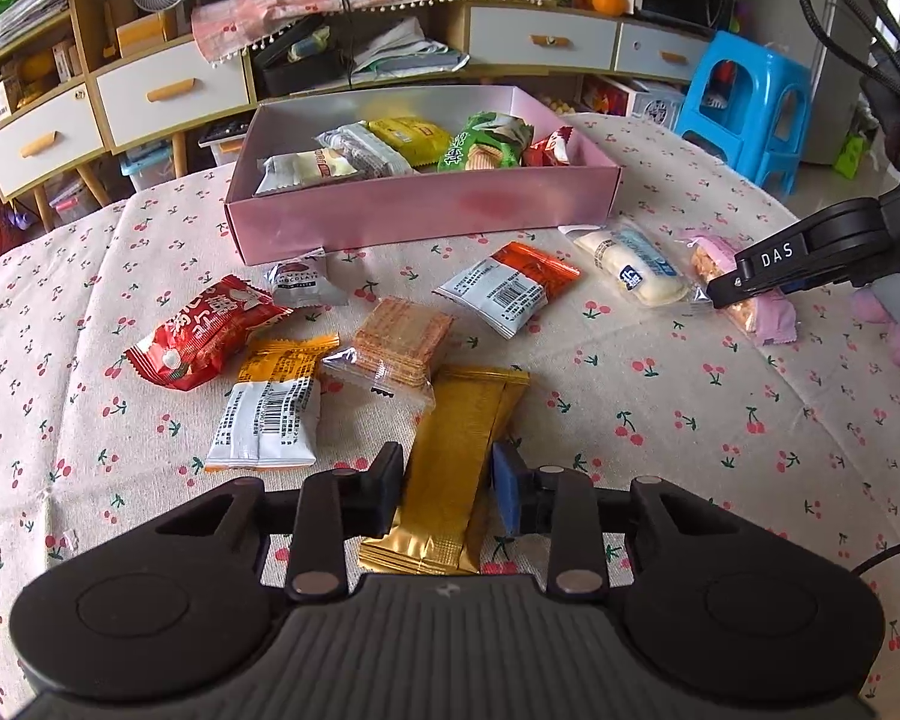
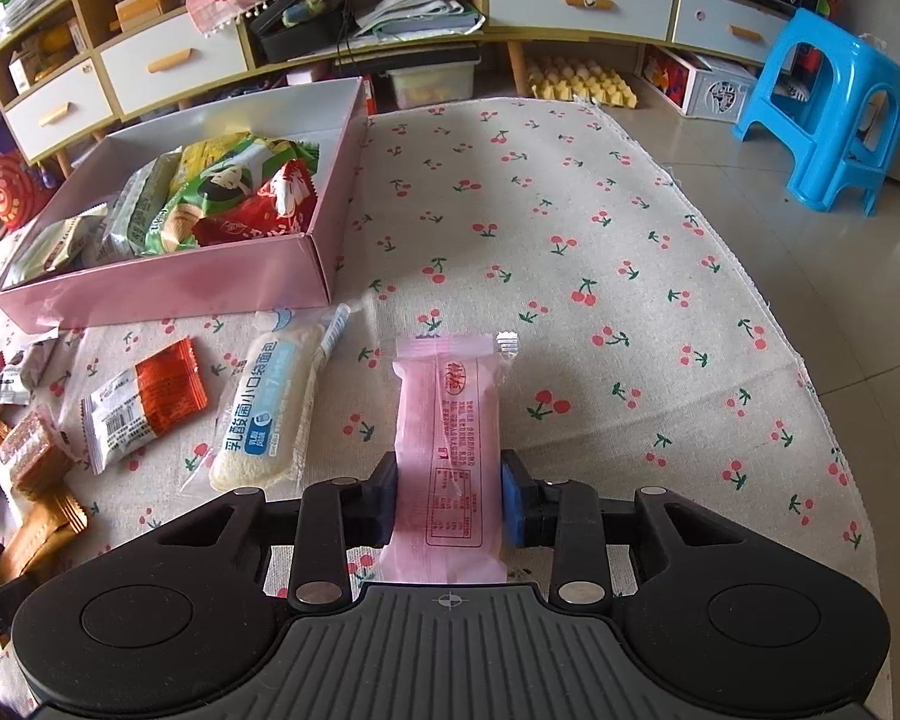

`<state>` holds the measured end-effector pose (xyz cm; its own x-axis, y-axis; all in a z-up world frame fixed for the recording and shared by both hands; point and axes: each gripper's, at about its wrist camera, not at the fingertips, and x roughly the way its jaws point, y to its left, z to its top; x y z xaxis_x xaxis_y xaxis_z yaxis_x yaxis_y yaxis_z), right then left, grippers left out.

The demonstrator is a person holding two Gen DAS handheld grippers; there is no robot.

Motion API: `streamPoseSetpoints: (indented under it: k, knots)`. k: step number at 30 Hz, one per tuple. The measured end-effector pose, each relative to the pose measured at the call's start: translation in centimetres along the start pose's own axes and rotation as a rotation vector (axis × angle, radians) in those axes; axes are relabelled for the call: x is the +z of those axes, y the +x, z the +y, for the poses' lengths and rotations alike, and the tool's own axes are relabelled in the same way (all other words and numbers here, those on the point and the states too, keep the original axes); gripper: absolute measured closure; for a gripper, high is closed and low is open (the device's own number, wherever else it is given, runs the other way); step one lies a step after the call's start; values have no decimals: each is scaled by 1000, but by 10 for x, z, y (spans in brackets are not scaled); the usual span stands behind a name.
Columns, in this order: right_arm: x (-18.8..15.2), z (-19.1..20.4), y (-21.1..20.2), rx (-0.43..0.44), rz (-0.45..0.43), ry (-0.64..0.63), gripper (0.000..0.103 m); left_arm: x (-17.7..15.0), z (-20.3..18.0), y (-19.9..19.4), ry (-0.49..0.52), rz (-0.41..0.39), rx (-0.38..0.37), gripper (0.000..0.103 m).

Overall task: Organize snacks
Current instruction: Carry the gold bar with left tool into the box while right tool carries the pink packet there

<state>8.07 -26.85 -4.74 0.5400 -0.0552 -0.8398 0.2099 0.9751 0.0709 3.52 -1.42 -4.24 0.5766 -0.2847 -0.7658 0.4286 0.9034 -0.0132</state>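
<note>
A gold wafer packet point(image 1: 456, 420) lies lengthwise on the cherry-print tablecloth, and my left gripper point(image 1: 450, 486) is shut on its near end. A pink snack packet point(image 2: 444, 420) lies to the right of a white bread roll pack point(image 2: 270, 402). My right gripper point(image 2: 450, 504) is shut on that pink packet, both pads against its sides. In the left wrist view the right gripper point(image 1: 726, 291) shows as a black finger over the pink snack packet point(image 1: 768, 318). A pink open box point(image 1: 420, 222) at the back holds several snacks.
Loose on the cloth: a red packet point(image 1: 204, 336), an orange-white packet point(image 1: 270, 414), a cracker pack point(image 1: 399, 342), a small grey chocolate point(image 1: 303, 282), another orange-white packet point(image 1: 510, 288). A blue stool point(image 2: 828, 120) stands beyond the table's right edge. Drawers line the back.
</note>
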Motion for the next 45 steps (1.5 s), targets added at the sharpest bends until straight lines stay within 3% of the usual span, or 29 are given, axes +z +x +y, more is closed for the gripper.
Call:
streamPoseSetpoints:
  k: [14,25,45]
  knots:
    - [8,-9,-13,60,20,88,72,8,7,-8,-67,-1,-43,76]
    - [20,-6,-33,139,-1,134,72,21,16,-24,-126,-60,-68,76]
    - [64,37,-40,284,-29,232,72,57,47,-24,-279,-114,-44,76]
